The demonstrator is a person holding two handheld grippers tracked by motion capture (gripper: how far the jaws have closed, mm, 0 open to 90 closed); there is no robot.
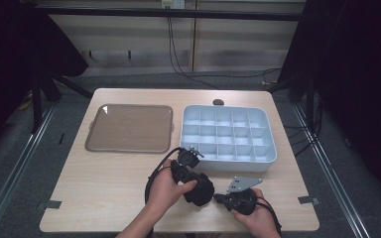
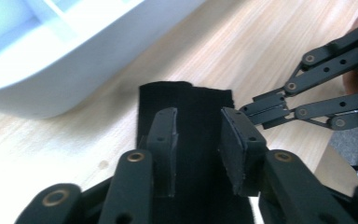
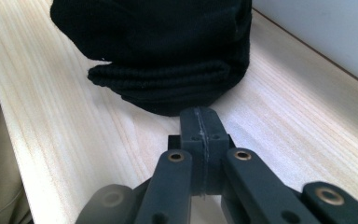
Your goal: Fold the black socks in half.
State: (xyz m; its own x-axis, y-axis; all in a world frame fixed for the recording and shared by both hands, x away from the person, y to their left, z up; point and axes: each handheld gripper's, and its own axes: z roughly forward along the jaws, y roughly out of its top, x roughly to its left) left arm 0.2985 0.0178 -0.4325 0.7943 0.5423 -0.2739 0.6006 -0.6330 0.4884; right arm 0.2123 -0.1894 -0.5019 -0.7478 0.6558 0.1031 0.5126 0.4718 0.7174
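Note:
A black knitted cloth [image 1: 202, 191], folded into a bundle, lies on the wooden table [image 1: 104, 188] near the front edge. My left gripper [image 1: 192, 179] reaches down onto it from the left. In the left gripper view its jaws [image 2: 198, 114] stand a little apart over the cloth [image 2: 163, 95], which lies between them without being pinched. My right gripper [image 1: 218, 198] rests just right of the cloth, shut with nothing in it. Its closed tips [image 3: 200, 119] point at the rounded folded edge of the cloth [image 3: 168, 79]. The left gripper view shows those tips [image 2: 243, 111] touching the cloth's corner.
A white box [image 1: 228, 162] divided into several compartments stands just behind the grippers. A brown tray [image 1: 129, 105] lies to its left. The box's wall [image 2: 51, 70] is close beside the cloth. A small dark disc [image 1: 218, 102] sits at the table's far edge.

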